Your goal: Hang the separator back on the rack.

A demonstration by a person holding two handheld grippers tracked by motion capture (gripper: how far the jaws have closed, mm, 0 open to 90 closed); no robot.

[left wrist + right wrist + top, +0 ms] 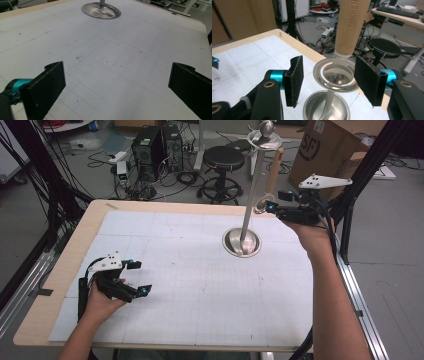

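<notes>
At the table's [60, 270] far right, the right hand-held gripper [328, 81] is standing half-open around a steel ring [335, 77], pads clear; a wooden handle [349, 25] is hiding the pole [254, 195]. The left hand-held gripper [116, 85] is gaping wide, near left.

Wooden handle [349, 25]: top cut off by the frame edge. Metal stand [101, 10]: pole cropped just above its base.

Right gripper [325, 77] jaws stand apart, either side of the metal ring [335, 75] without touching it; wooden handle [348, 25] rises just above that ring, round steel base [325, 107] directly below it.
</notes>
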